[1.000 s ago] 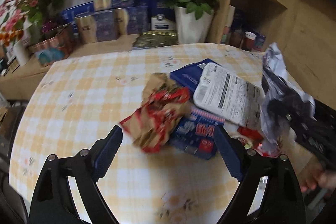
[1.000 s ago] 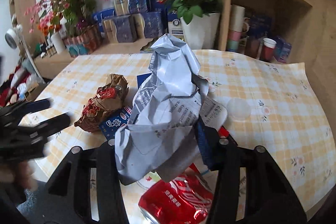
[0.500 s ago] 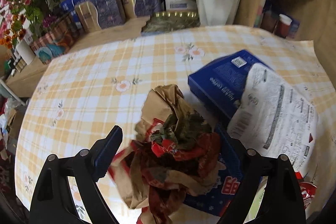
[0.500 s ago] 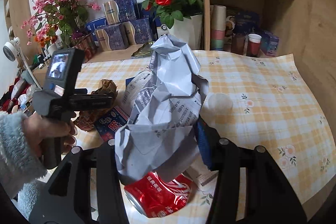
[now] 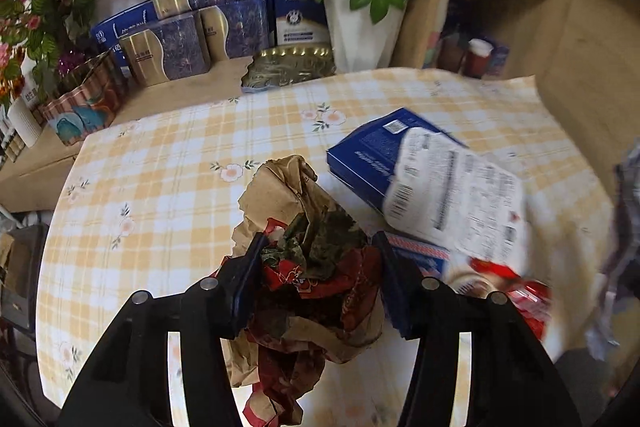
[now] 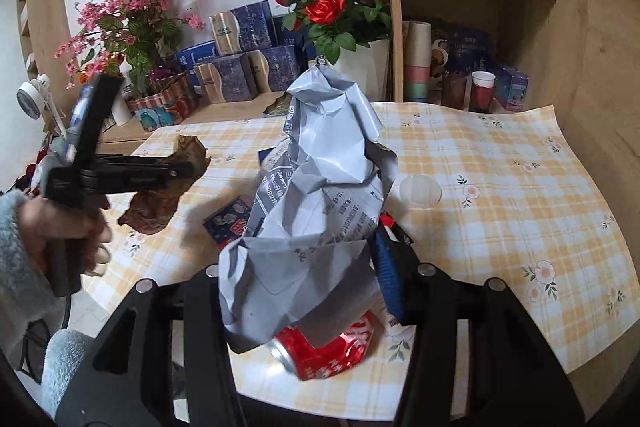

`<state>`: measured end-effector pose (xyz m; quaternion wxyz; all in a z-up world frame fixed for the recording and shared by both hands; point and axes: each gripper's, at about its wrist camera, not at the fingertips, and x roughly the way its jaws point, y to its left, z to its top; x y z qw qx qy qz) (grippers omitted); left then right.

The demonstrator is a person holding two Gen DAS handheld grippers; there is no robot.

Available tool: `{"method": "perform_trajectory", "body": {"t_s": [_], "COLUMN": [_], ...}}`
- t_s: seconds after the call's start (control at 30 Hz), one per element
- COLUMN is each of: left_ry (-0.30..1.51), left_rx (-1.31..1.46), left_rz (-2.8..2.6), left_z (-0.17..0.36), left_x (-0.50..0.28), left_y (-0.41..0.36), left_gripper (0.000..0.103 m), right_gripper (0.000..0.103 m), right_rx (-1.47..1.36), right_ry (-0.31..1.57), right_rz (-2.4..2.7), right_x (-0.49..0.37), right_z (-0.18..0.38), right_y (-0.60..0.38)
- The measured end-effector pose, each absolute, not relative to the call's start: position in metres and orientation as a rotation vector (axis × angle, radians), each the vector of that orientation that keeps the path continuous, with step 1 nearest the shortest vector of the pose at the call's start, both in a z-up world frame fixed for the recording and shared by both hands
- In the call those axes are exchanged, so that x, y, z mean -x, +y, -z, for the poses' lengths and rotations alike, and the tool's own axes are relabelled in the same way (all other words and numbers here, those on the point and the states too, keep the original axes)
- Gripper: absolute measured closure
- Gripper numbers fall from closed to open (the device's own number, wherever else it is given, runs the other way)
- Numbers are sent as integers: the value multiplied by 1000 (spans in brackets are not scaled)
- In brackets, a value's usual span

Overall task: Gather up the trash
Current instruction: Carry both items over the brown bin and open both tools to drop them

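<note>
Round table (image 5: 168, 163) in yellow check cloth, spread with litter. Crumpled grey paper bag (image 6: 320, 187) clamped upright in right gripper (image 6: 304, 279), lifted off the cloth for carrying. Brown-and-red wrapper (image 5: 304, 247) squeezed between left gripper (image 5: 316, 279) jaws, just closed on it. Crushed red can (image 6: 324, 347) left lying near the table edge.

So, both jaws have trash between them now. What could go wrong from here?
1. The left gripper has just been closing on the crumpled brown and red paper bag; much of the bag hangs loose below, so it may slip or tear.
2. The right gripper holds a tall crumpled grey mailer bag that blocks its view.
3. The crushed red can lies near the table edge and could get knocked off.
</note>
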<state>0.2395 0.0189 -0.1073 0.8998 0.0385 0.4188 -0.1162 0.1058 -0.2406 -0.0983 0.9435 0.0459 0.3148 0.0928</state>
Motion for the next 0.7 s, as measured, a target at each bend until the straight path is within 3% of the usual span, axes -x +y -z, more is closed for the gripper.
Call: {"method": "perform_trajectory", "body": {"t_s": [0.33, 0.7], "left_ry": [824, 916], "left_rx": [-46, -52], "left_rz": [403, 594], "left_z": [92, 164], "left_x": [-96, 15], "left_y": [23, -5], "left_gripper": [50, 49], "right_gripper": [52, 52], "right_rx": [-67, -69], "right_ry": [623, 686], "right_rz": [-200, -193], "right_x": [-38, 31], "right_z": [87, 115], "right_y": [-230, -227]}}
